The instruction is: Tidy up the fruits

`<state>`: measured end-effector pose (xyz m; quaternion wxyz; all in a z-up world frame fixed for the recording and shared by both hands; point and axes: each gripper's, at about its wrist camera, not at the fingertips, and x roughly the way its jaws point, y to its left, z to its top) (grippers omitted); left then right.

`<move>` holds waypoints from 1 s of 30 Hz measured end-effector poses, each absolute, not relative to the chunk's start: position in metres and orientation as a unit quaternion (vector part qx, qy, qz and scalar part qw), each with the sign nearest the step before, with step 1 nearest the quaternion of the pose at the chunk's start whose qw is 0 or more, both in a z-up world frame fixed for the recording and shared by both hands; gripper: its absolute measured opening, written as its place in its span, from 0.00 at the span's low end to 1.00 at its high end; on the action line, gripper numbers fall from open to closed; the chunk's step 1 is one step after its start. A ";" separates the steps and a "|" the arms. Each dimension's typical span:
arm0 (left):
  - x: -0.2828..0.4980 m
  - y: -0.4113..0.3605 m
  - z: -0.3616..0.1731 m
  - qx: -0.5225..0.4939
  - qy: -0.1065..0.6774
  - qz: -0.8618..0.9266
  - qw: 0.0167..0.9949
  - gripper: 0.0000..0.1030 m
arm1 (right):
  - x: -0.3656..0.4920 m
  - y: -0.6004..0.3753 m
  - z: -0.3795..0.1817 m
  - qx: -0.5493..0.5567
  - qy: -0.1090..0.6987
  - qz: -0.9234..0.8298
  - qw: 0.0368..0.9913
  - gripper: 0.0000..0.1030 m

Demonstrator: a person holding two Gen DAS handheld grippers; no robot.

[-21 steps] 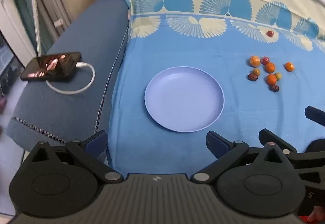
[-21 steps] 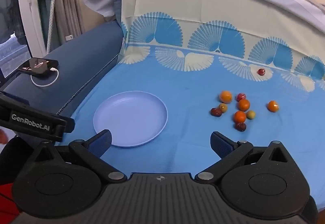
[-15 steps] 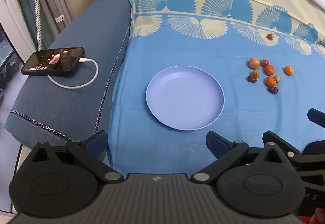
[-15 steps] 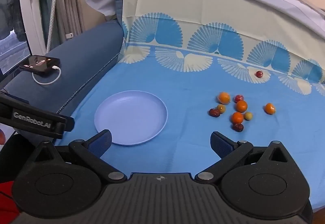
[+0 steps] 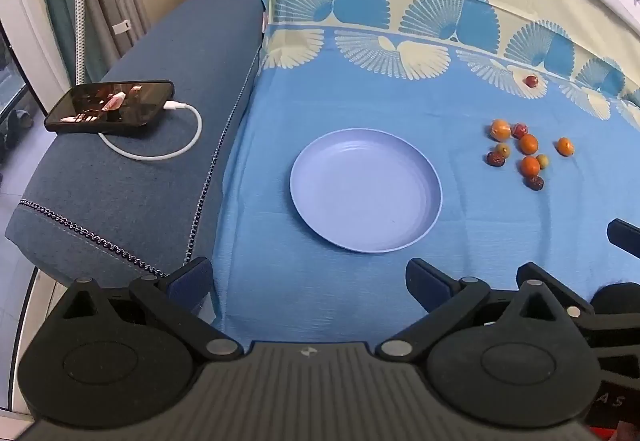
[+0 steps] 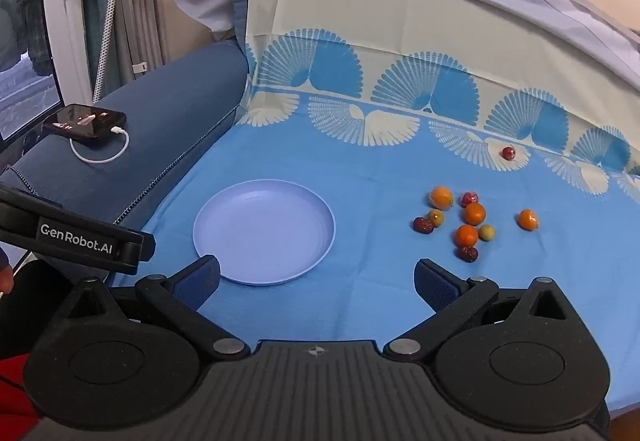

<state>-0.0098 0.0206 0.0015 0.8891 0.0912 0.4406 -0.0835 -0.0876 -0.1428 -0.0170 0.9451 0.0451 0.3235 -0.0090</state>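
Nearest the cameras, we see the left gripper (image 5: 308, 281) and the right gripper (image 6: 318, 281), each with its jaws spread wide and nothing between them, both hovering above the blue cloth (image 6: 360, 305). Just beyond the fingertips lies the empty lilac plate (image 5: 434, 197): straight ahead of the left gripper, and ahead and slightly left of the right one. Farther out, to the right of the plate and well apart from both grippers, we find the fruit cluster (image 6: 466, 221), small orange, dark red and yellow-green pieces lying close together on the cloth. One lone red fruit (image 6: 508, 153) sits farther still, on the pale fan pattern. At far left, a phone (image 5: 110, 112) rests on the sofa arm (image 5: 160, 193).
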 end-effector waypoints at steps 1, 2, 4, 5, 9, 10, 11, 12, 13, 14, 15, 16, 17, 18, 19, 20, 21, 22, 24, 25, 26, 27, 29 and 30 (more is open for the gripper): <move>-0.011 0.020 0.002 0.092 0.441 -0.083 0.889 1.00 | -0.088 -0.142 -0.018 0.044 0.324 -0.008 0.945 1.00; -0.007 0.022 0.001 0.093 0.443 -0.085 0.888 1.00 | -0.086 -0.140 -0.017 0.043 0.326 -0.007 0.944 1.00; -0.007 0.021 0.001 0.096 0.444 -0.085 0.887 1.00 | -0.086 -0.138 -0.018 0.041 0.328 -0.003 0.944 1.00; -0.007 0.020 0.001 0.097 0.444 -0.084 0.887 1.00 | -0.086 -0.138 -0.018 0.040 0.328 -0.002 0.944 1.00; -0.007 0.020 0.001 0.101 0.443 -0.084 0.887 1.00 | -0.087 -0.138 -0.018 0.041 0.328 -0.001 0.944 1.00; -0.007 0.019 0.000 0.102 0.444 -0.085 0.886 1.00 | -0.087 -0.138 -0.019 0.041 0.329 -0.001 0.944 1.00; -0.007 0.019 0.000 0.103 0.444 -0.085 0.886 1.00 | -0.087 -0.137 -0.019 0.041 0.329 -0.001 0.943 1.00; -0.007 0.019 0.000 0.104 0.445 -0.086 0.885 1.00 | -0.087 -0.137 -0.019 0.042 0.329 -0.001 0.943 1.00; -0.007 0.018 0.000 0.106 0.445 -0.086 0.885 1.00 | -0.087 -0.137 -0.019 0.042 0.330 0.000 0.943 1.00; -0.007 0.018 0.000 0.107 0.445 -0.087 0.885 1.00 | -0.086 -0.137 -0.019 0.042 0.331 0.000 0.943 1.00; -0.008 0.018 0.000 0.107 0.444 -0.087 0.885 1.00 | -0.086 -0.137 -0.019 0.043 0.331 0.000 0.943 1.00; -0.007 0.018 0.000 0.107 0.444 -0.088 0.885 1.00 | -0.086 -0.138 -0.018 0.043 0.332 0.001 0.942 1.00; -0.007 0.018 -0.001 0.108 0.444 -0.088 0.885 1.00 | -0.086 -0.137 -0.018 0.043 0.332 0.001 0.942 1.00; -0.007 0.018 -0.001 0.108 0.444 -0.088 0.885 1.00 | -0.086 -0.138 -0.018 0.043 0.332 0.001 0.942 1.00; -0.007 0.018 -0.001 0.108 0.445 -0.088 0.885 1.00 | -0.086 -0.137 -0.018 0.043 0.332 0.000 0.942 1.00; -0.007 0.018 -0.001 0.108 0.445 -0.088 0.885 1.00 | -0.086 -0.137 -0.019 0.043 0.332 0.001 0.942 1.00; -0.008 0.018 -0.001 0.108 0.445 -0.088 0.885 1.00 | -0.086 -0.137 -0.019 0.043 0.333 0.001 0.942 1.00; -0.007 0.019 -0.001 0.108 0.445 -0.088 0.884 1.00 | -0.086 -0.136 -0.019 0.043 0.333 0.001 0.942 1.00; -0.008 0.019 -0.001 0.109 0.445 -0.087 0.884 1.00 | -0.086 -0.136 -0.020 0.043 0.335 0.003 0.941 1.00; -0.007 0.019 -0.001 0.109 0.445 -0.087 0.884 1.00 | -0.086 -0.135 -0.020 0.043 0.335 0.004 0.941 1.00; -0.007 0.019 -0.001 0.109 0.445 -0.087 0.885 1.00 | -0.086 -0.134 -0.020 0.042 0.336 0.004 0.941 1.00; -0.007 0.019 -0.001 0.109 0.446 -0.086 0.884 1.00 | -0.086 -0.134 -0.020 0.042 0.336 0.005 0.941 1.00; -0.007 0.020 -0.002 0.108 0.447 -0.086 0.884 1.00 | -0.085 -0.135 -0.019 0.041 0.336 0.006 0.941 1.00; -0.007 0.020 -0.002 0.108 0.447 -0.086 0.884 1.00 | -0.085 -0.135 -0.019 0.041 0.336 0.005 0.941 1.00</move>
